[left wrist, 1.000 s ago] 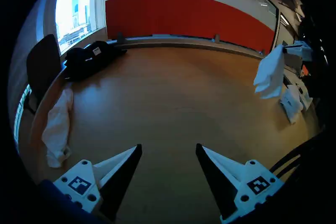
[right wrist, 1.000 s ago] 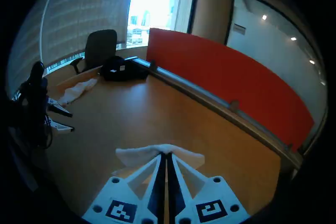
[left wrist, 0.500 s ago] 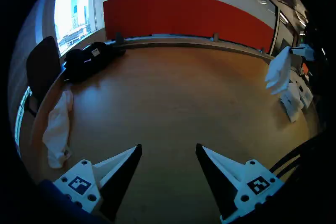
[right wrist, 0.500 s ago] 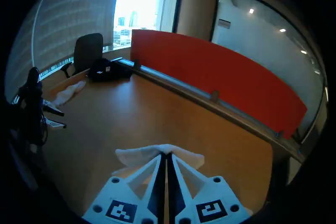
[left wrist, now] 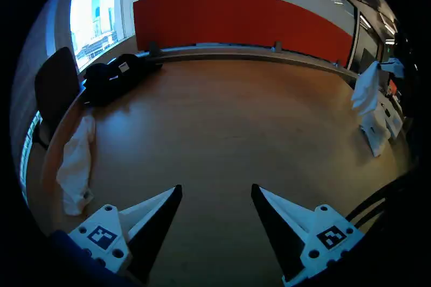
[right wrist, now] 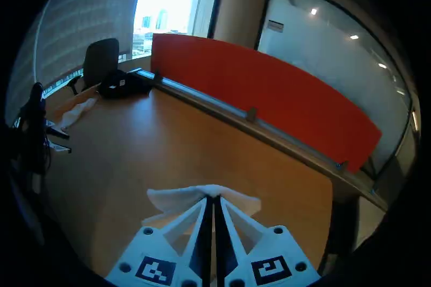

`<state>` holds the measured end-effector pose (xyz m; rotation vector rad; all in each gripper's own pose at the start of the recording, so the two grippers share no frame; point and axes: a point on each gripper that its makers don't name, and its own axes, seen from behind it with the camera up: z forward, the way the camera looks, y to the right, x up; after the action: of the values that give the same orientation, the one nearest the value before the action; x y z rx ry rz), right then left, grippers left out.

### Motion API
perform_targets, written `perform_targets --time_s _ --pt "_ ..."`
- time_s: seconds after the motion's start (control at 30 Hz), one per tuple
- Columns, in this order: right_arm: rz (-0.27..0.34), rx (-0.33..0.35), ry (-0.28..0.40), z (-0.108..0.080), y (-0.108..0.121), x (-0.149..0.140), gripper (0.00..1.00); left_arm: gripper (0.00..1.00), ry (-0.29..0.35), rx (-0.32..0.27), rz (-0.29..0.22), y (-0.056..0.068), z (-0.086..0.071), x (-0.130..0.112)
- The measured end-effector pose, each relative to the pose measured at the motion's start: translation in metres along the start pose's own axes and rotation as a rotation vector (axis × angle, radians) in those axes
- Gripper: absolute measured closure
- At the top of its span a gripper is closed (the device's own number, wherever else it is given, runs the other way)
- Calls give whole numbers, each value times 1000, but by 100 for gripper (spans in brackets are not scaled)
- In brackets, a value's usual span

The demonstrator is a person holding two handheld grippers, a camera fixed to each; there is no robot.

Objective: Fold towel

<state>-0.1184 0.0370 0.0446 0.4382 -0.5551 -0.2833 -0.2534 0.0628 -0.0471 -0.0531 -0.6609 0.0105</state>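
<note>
My right gripper (right wrist: 211,198) is shut on a white towel (right wrist: 202,196), whose cloth bunches out on both sides of the closed fingers. In the left gripper view that same towel (left wrist: 366,89) hangs in the air at the far right, above a pile of folded white towels (left wrist: 377,132). My left gripper (left wrist: 215,188) is open low over the wooden table (left wrist: 226,114), with nothing between its fingers. It appears small at the far left of the right gripper view as the left gripper (right wrist: 55,139). Another crumpled white towel (left wrist: 75,163) lies at the table's left edge.
A black bag (left wrist: 116,73) rests at the table's back left, beside a dark office chair (left wrist: 51,85). A red partition (left wrist: 242,20) runs along the far edge of the table. Windows stand behind the chair.
The right gripper has carried the hanging towel farther right in the left gripper view, toward the folded pile, and its own view has swung along the partition. The left gripper stays put.
</note>
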Motion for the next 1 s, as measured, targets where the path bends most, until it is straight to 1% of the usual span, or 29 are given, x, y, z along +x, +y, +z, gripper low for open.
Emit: perform_targets --time_s 0.7,0.87,1.0 --pt "47 -122 -37 -31 90 -24 94 5 -4 5 10 4 0 2" --pt "59 -140 -45 -37 106 -31 94 5 -2 4 17 7 0 4" --pt "62 -150 -58 -40 114 -39 94 5 -2 3 22 10 0 5"
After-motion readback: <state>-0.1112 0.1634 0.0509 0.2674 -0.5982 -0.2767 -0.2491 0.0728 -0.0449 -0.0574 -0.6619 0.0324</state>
